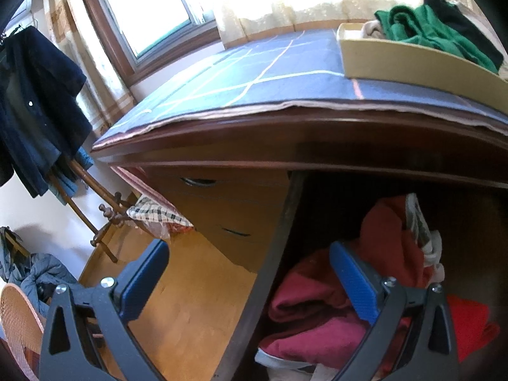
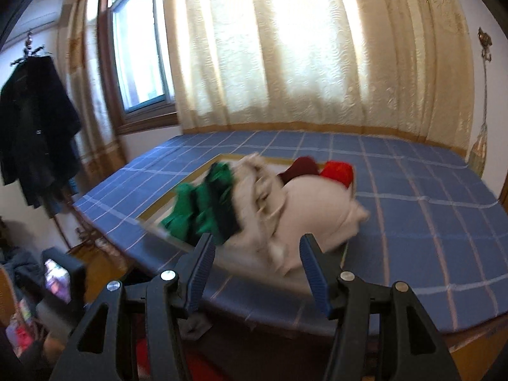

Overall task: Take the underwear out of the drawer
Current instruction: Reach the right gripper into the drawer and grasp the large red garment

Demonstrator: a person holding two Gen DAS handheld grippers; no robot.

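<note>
Red and maroon cloth still fills the open drawer (image 1: 365, 285) below the table edge, so the job is partway through at best.

Left wrist view: the left gripper (image 1: 250, 281) hangs at the drawer's left side wall (image 1: 270, 254). Its jaws are spread wide, one finger outside the wall and one over the clothes, holding nothing. A heap of red underwear (image 1: 320, 311) lies in the drawer, with a patterned white piece (image 1: 419, 222) toward the back. On the blue checked table cover (image 1: 254, 73) above the drawer sits a yellow tray (image 1: 397, 60) holding green and black garments (image 1: 435, 28).

Right wrist view: blurred. The right gripper (image 2: 257, 273) is above the near edge of the table, aimed at the tray (image 2: 152, 212). Its jaws are about half open and I see nothing between the pads. The tray already holds a pile: green garments (image 2: 197, 209), cream pieces (image 2: 301, 209), a maroon one (image 2: 301, 166) and a bright red one (image 2: 338, 171) at the far side.

My read: several pieces are already out and parked in the tray, and the right hand looks empty, probably just after a drop-off. Plenty is left in the drawer, so more pick-and-carry rounds are needed.
</note>
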